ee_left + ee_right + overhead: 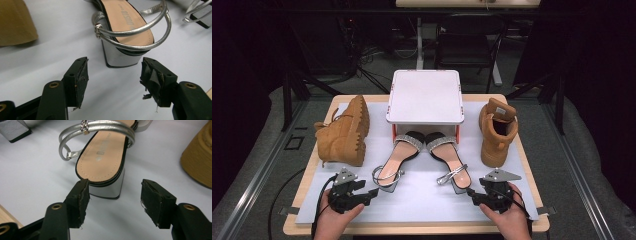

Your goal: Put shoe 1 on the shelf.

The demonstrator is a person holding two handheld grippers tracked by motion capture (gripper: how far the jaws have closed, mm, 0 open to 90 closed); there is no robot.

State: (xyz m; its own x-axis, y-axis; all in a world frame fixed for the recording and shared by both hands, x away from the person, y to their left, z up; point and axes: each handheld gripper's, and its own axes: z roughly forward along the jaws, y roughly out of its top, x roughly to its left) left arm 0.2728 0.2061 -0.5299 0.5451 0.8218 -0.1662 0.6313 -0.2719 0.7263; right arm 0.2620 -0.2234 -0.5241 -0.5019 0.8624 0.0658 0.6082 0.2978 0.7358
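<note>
Fingers apart on both tools, nothing between them. Left gripper (pixel 371 192) has its black pads (pixel 78 80) spread wide, aimed at the block heel of the left silver strappy sandal with tan insole (pixel 125 27), which sits just ahead at 12 o'clock, not touching. Right gripper (pixel 471 192) likewise gaping, pads (pixel 80 202) either side of the heel of the right silver strappy sandal (pixel 105 160); its left pad looks very near the heel's edge, maybe touching, can't tell.

From the high view, both sandals lie on the pale grey mat (pixel 422 200), toes tucked under the white square-topped box on red legs (pixel 425 96), heels pointing back at the person. A tan lace-up boot lying on its side (pixel 344 132) sits at 9 o'clock, and a tan boot standing upright (pixel 497 132) at 3 o'clock.

Risks, as I judge them:
- Mirror-finish heel is slick, so a pinch low on it could slip out, or the sandal could twist on lift because the toe end is heavy and long.
- Closing high catches the thin ankle straps (pixel 135 32) instead of the heel, so the shoe dangles or the strap bends.
- Right tool is off-centre to the heel, so shutting now would likely shove the sandal sideways, not clamp it.
- Pulling back with the toes under the box could snag the rhinestone toe bands on the box legs and drag the box.
- Torn pad tape on the left tool means weaker grip.
</note>
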